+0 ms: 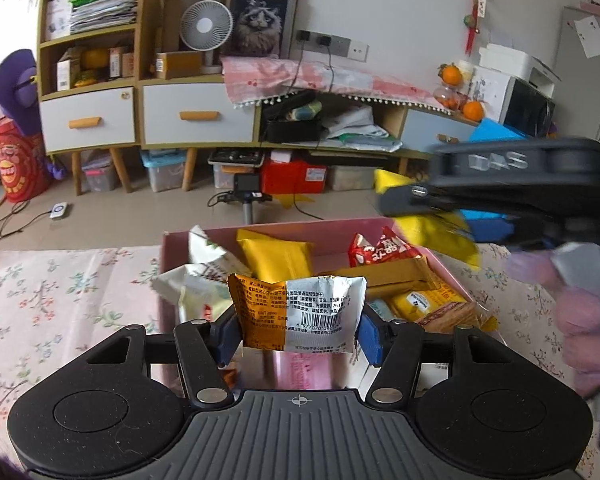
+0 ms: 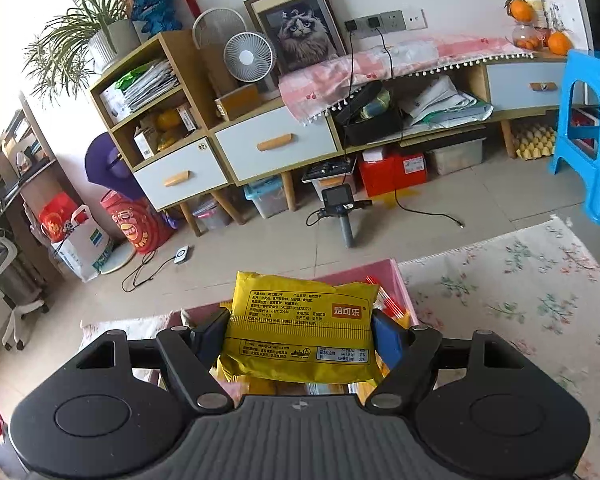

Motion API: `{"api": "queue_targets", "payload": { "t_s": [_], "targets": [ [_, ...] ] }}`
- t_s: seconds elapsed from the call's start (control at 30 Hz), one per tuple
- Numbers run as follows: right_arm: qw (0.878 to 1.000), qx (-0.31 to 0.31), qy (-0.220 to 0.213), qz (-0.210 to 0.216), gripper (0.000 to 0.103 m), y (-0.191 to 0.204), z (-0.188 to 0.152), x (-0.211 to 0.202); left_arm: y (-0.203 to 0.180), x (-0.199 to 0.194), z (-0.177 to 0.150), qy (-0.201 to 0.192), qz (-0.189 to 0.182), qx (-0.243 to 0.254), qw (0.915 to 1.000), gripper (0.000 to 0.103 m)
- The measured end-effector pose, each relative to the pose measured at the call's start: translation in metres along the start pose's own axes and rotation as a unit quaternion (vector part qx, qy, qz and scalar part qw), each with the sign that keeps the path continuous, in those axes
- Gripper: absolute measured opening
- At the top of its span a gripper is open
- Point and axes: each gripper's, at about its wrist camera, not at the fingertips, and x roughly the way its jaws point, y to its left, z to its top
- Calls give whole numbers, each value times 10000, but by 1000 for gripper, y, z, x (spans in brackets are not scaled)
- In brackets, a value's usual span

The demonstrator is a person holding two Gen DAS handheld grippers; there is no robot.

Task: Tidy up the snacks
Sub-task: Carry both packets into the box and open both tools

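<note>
Between the blue pads of the left gripper (image 1: 298,334) sits a crinkled orange-and-white packet (image 1: 300,312), clamped upright above the pink box (image 1: 172,248) of glossy wrappers. Its jaws press both edges. Over the same box, the right gripper (image 2: 300,338) clamps a smooth, puffy yellow packet (image 2: 300,332), rectangular, above the floral cloth (image 2: 520,300).

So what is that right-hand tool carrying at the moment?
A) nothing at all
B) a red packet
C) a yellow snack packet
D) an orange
C: in the right wrist view the right tool has its blue pads pressed against both sides of a yellow snack packet, held above the pink box.
</note>
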Motion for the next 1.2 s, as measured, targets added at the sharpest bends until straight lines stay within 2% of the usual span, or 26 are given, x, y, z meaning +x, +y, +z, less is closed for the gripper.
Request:
{"api": "queue_targets", "payload": {
  "t_s": [0.27, 0.3, 0.33, 0.4, 0.6, 0.77, 0.93, 1.0, 1.1, 1.2],
  "targets": [
    [9994, 326, 90, 92, 69, -6, 4, 26, -5, 13, -2, 64, -10, 31, 10000, 57],
    [9992, 371, 97, 114, 72, -8, 4, 26, -4, 14, -1, 63, -7, 38, 10000, 57],
    [9990, 418, 103, 114, 80, -8, 4, 25, -4, 15, -1, 59, -8, 48, 10000, 57],
    [9986, 484, 91, 175, 82, -10, 5, 23, -4, 16, 0, 55, -4, 64, 10000, 57],
    [9995, 267, 59, 153, 83, -8, 7, 8, -13, 20, 6, 24, -40, 113, 9999, 57],
    [9999, 101, -52, 41, 87, -12, 10, -3, -25, 24, 12, -167, -138, 184, 9996, 58],
    [9996, 282, -60, -32, 87, -22, 10, -10, -37, 31, 16, -192, -74, 264, 9994, 66],
    [9997, 246, -55, -73, 87, -22, 7, -15, -40, 30, 15, -132, 26, 251, 9996, 78],
    [9998, 145, -40, -124, 88, -21, 2, -21, -37, 19, 11, -191, 22, 152, 9997, 88],
    [9998, 79, -4, -176, 88, -19, -4, -27, -28, 7, 10, -142, 64, 22, 9999, 89]
  ]
}}
